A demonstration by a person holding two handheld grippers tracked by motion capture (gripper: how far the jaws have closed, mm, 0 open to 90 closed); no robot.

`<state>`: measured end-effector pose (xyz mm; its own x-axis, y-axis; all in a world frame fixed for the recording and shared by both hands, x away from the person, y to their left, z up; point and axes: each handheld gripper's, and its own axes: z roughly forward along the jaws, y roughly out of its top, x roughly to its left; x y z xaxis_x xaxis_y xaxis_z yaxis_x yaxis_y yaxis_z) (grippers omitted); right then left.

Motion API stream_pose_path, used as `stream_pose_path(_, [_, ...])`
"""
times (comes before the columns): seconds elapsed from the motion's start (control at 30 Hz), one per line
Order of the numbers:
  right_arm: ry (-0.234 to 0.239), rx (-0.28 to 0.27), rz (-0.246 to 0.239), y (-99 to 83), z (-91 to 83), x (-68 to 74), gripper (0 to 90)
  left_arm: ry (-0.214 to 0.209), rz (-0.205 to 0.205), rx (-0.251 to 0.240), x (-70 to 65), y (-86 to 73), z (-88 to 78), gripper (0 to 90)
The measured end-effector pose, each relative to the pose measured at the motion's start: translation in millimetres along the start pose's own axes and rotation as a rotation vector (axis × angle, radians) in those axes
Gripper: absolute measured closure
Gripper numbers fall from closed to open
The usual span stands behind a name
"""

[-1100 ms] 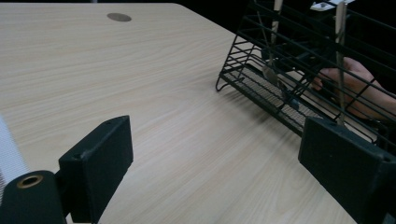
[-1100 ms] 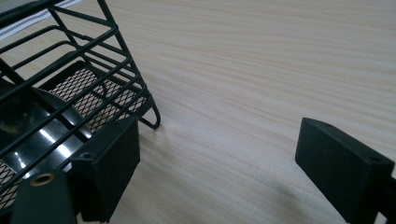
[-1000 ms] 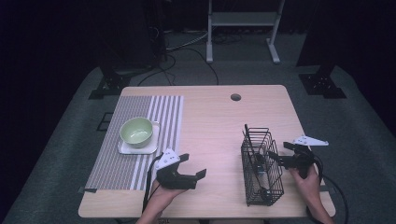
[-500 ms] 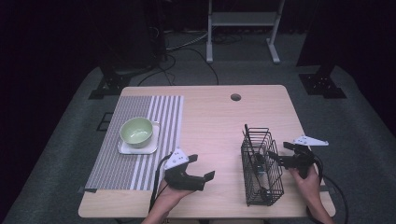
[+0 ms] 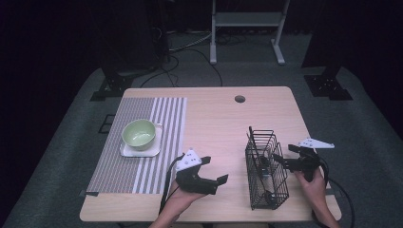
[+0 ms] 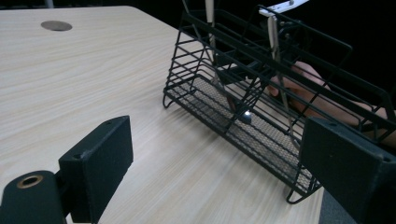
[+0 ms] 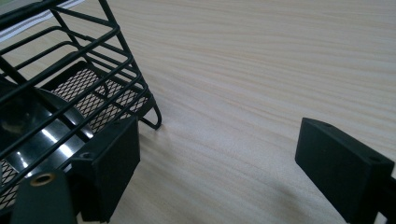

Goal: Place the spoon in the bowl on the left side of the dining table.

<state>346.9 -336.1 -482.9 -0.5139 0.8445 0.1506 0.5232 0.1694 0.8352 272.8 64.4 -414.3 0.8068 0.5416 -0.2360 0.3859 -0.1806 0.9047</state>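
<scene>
A black wire basket (image 5: 266, 176) stands at the table's front right with a few utensils in it. Two thin handles (image 6: 275, 46) lean up inside the basket (image 6: 219, 100), and a shiny black spoon (image 7: 28, 135) lies against its wires. My left gripper (image 5: 215, 170) is open and empty over bare wood to the left of the basket, its jaws pointing toward it. My right gripper (image 5: 283, 154) is open just right of the basket, one jaw close to the basket's corner (image 7: 149, 112). Both gripper views, left gripper (image 6: 224, 172) and right gripper (image 7: 224, 168), show wide empty gaps.
A green bowl (image 5: 139, 133) sits on a white square plate (image 5: 154, 151) on a striped placemat (image 5: 161, 118) at the left. A cable hole (image 5: 240, 99) lies near the far edge. The table's front edge (image 5: 209, 219) runs close below both hands.
My left gripper has moved to the right, closer to the basket. The right gripper and the basket have stayed where they were.
</scene>
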Motion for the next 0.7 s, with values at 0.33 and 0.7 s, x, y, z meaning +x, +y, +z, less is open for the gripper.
stream_pose_path(0.33, [0.003, -0.001, 0.001, -0.1, -0.1, -0.4, 13.0, -0.031, 0.004, 0.005, -8.7, 6.2, 10.7, 9.3])
stream_pose_path(0.7, [0.004, -0.001, 0.004, -0.1, -0.2, -0.4, 13.0, -0.055, 0.019, -0.004, -16.6, 15.5, 18.5, 9.3])
